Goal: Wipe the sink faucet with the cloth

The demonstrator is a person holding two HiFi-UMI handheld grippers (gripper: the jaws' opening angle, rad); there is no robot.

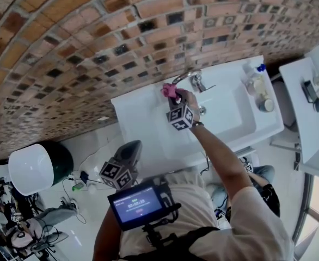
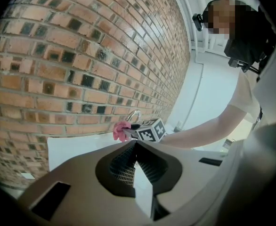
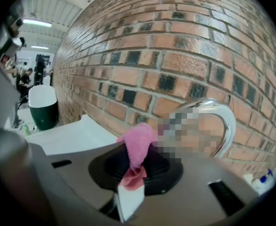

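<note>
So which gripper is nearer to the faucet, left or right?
Right. The right gripper, jaws shut on the pink cloth, is at the faucet. The left gripper is held back at the front corner of the sink.

My right arm (image 1: pixel 220 159) reaches from the lower right toward the frame's centre, and my right grey plastic gripper (image 1: pixel 174 98) is pinched on a pink cloth (image 3: pixel 137 144). My left grey plastic gripper (image 1: pixel 130 150) hangs low, left of centre, with its jaws pressed together on nothing.
</note>
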